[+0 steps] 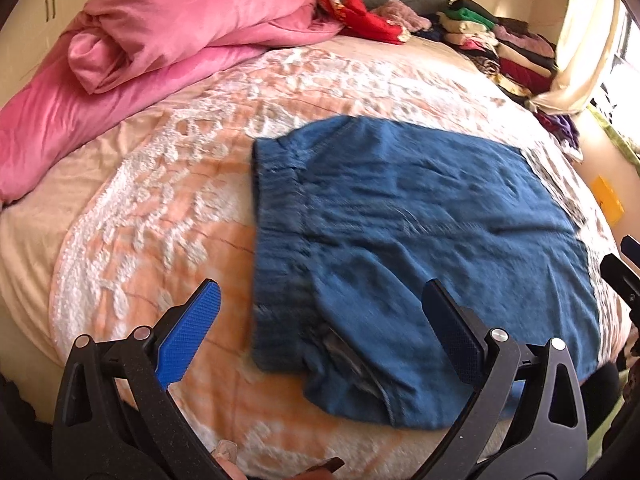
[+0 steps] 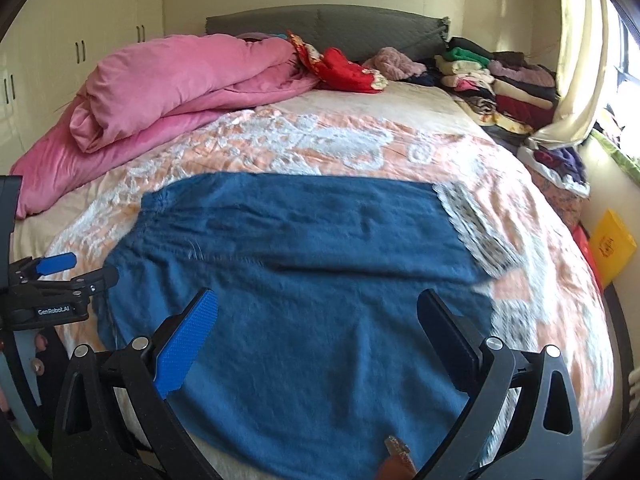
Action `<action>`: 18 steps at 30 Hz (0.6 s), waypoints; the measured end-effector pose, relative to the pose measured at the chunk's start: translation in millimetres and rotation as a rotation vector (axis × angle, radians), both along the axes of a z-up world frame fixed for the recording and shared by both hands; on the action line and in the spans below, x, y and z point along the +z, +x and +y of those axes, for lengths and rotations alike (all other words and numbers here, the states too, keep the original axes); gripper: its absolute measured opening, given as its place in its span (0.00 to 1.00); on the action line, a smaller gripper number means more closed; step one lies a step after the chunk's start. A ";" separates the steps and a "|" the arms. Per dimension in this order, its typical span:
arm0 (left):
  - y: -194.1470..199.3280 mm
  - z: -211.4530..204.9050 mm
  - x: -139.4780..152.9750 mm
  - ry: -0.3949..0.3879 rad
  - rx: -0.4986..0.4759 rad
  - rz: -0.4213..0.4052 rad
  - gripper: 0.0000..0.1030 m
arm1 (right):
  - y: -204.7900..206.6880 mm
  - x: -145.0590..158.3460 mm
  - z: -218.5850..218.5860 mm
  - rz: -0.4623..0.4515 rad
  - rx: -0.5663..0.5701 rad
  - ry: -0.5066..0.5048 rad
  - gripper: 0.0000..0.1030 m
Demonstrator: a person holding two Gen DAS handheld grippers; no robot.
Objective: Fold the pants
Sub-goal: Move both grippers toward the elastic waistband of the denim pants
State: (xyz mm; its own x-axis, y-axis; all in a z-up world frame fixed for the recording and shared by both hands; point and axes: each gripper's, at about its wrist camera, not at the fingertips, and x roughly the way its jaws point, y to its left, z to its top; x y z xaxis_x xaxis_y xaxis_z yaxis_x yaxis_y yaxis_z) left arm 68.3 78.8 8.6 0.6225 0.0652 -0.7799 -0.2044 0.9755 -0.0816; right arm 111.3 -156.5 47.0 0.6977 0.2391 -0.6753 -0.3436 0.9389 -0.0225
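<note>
Blue pants (image 1: 420,240) spread flat on the bed (image 1: 168,208), over the peach-and-white patterned bedspread, at the near half of the mattress. Elastic gathered waistband (image 1: 276,216) toward the left in the left wrist view; legs running off to the right. White patterned trim (image 2: 468,224) visible at the far right end of the fabric in the right wrist view. Lower left corner of the pants rumpled, with a pocket or seam opening showing; somewhat blurred, so hard to tell which.

Left gripper (image 1: 320,320) hovering just above the waistband end, spread wide, nothing between the fingers. Blue-padded finger (image 1: 192,332) over bare bedspread, dark finger (image 1: 452,336) over denim. Same gripper seen side-on at the left edge of the right wrist view (image 2: 72,268), beside the pants' edge.

Right gripper (image 2: 318,332) likewise spread wide and empty, hanging over the middle of the pants, both fingers above blue cloth. Contact with the fabric not evident for either gripper.

Pink duvet (image 2: 168,88) bundled at the far left of the bed. Red garment (image 2: 344,66) near the grey headboard (image 2: 320,24). Stack of folded clothes (image 2: 496,80) at the far right corner by the curtain (image 2: 580,60). Yellow bag (image 2: 610,246) on the floor to the right.
</note>
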 end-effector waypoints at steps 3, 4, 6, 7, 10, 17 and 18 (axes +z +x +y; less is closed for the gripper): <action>12.0 12.3 -1.1 -0.001 0.014 0.007 0.92 | 18.2 -0.1 9.6 0.002 0.017 -0.011 0.96; 15.7 15.6 -1.4 -0.006 0.016 0.009 0.92 | 26.0 -1.0 14.4 0.001 0.021 -0.024 0.96; 24.9 23.1 -2.5 -0.016 0.019 0.015 0.92 | 39.4 -4.4 21.9 0.018 0.046 -0.034 0.96; 28.9 26.4 -2.8 -0.017 0.021 0.014 0.92 | 43.4 -5.7 24.4 0.023 0.051 -0.038 0.96; 42.1 37.1 -5.0 -0.017 0.028 0.020 0.92 | 63.7 -10.2 38.5 0.039 0.081 -0.047 0.96; 74.5 63.9 -14.3 -0.045 0.038 0.047 0.92 | 106.9 -17.1 63.3 0.070 0.131 -0.037 0.96; 80.1 67.6 -15.8 -0.049 0.038 0.052 0.92 | 113.3 -18.9 66.3 0.076 0.134 -0.040 0.96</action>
State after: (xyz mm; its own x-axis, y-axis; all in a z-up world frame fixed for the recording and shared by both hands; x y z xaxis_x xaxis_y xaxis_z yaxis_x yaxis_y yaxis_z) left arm 148.4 146.3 -7.1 0.5792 0.0494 -0.8137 -0.2468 0.9620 -0.1172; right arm 224.6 -90.1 28.1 0.6076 0.2982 -0.7362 -0.4679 0.8833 -0.0284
